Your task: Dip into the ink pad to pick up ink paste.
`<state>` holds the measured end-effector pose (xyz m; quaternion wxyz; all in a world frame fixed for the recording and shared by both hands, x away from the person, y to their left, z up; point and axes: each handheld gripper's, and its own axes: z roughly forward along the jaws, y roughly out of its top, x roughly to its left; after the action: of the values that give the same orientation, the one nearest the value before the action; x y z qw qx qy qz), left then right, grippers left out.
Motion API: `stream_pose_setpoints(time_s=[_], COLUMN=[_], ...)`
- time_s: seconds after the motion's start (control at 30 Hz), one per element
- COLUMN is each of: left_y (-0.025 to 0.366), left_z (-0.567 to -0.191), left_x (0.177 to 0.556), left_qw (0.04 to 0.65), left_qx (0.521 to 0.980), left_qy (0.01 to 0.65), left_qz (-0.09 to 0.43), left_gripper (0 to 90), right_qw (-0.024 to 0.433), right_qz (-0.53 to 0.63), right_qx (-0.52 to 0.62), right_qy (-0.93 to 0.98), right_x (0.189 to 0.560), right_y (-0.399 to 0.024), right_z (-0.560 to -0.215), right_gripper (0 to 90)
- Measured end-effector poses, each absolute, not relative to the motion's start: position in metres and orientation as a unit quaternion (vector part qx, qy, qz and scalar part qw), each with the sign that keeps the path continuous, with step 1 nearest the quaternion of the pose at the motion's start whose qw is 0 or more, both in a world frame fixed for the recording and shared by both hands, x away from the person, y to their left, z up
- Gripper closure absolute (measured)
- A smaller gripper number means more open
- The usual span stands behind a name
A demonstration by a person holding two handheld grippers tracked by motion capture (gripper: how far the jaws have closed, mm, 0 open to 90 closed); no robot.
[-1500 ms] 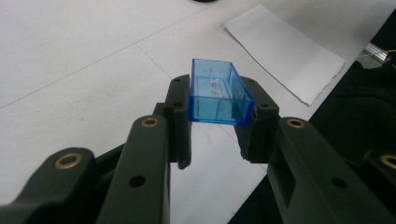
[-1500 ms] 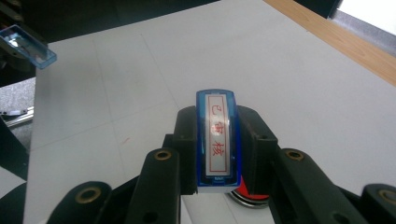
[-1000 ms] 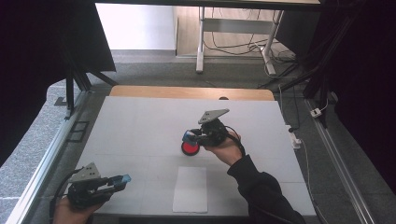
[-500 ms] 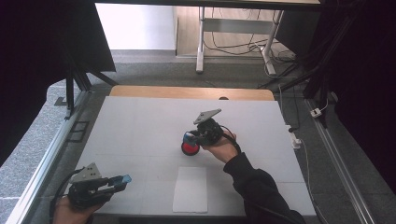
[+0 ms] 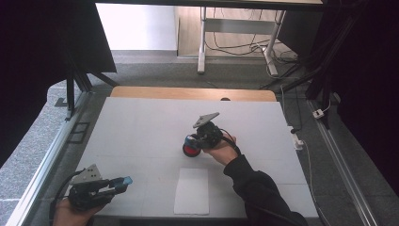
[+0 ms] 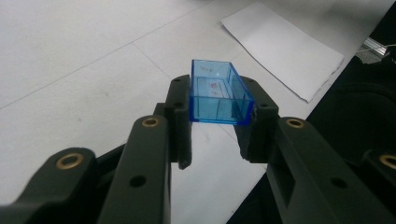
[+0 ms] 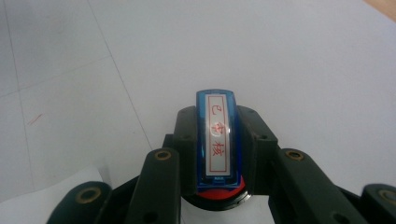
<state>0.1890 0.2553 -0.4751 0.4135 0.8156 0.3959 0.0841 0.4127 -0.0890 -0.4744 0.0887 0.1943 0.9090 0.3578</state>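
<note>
The left gripper (image 6: pixel 219 135) has its jaws clamped on the two long sides of a clear blue plastic cap (image 6: pixel 218 95), a small open rectangular box with thin glossy walls, held just off the surface (image 5: pixel 141 122). Ahead of these jaws and to their right lies a flat white sheet of paper (image 6: pixel 285 46), well apart from the cap, with bare matte white surface between. In the high view this left gripper (image 5: pixel 110 184) sits near the surface's near left corner, close to the edge on the person's side.

The right gripper (image 7: pixel 218 186) has its jaws closed on the sides of a stamp (image 7: pixel 218 140): a blue body with rounded ends and a white label printed with red characters in a red frame. Below it shows a red and black round base, probably the stamp's lower part, though it is half hidden by the jaws. In the high view the right gripper (image 5: pixel 200 141) is about mid-surface, the stamp (image 5: pixel 190 147) low over it or touching it; I cannot tell which. The paper (image 5: pixel 192 190) lies nearer the person than these jaws, apart from them. All round them the smooth surface is open, crossed by faint seams, with a wooden strip (image 5: pixel 188 93) along the far edge.
</note>
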Motion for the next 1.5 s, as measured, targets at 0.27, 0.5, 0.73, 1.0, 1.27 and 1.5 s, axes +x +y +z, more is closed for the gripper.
stream_pose_setpoints(time_s=[0.27, 0.5, 0.73, 1.0, 1.27, 1.5], left_y=[0.255, 0.255, 0.254, 0.255, 0.255, 0.254], left_z=[-0.475, -0.475, -0.475, -0.475, -0.475, -0.475], left_x=[0.189, 0.189, 0.189, 0.189, 0.189, 0.189], left_qw=[0.413, 0.412, 0.412, 0.411, 0.411, 0.411], left_qx=[0.816, 0.817, 0.818, 0.818, 0.818, 0.818], left_qy=[0.395, 0.394, 0.394, 0.395, 0.395, 0.395], left_qz=[0.083, 0.084, 0.084, 0.082, 0.082, 0.082], left_gripper=[68.4, 68.4, 68.4, 68.4, 68.4, 68.4], right_qw=[0.1, 0.123, 0.134, 0.083, 0.042, 0.067], right_qz=[0.345, 0.327, 0.32, 0.35, 0.37, 0.361], right_qx=[0.189, 0.177, 0.175, 0.224, 0.262, 0.246], right_qy=[0.914, 0.92, 0.921, 0.906, 0.89, 0.897], right_x=[0.413, 0.408, 0.405, 0.417, 0.427, 0.421], right_y=[-0.086, -0.079, -0.076, -0.086, -0.095, -0.09], right_z=[-0.48, -0.48, -0.48, -0.483, -0.485, -0.484], right_gripper=[71.5, 71.5, 71.5, 71.6, 71.7, 71.7])
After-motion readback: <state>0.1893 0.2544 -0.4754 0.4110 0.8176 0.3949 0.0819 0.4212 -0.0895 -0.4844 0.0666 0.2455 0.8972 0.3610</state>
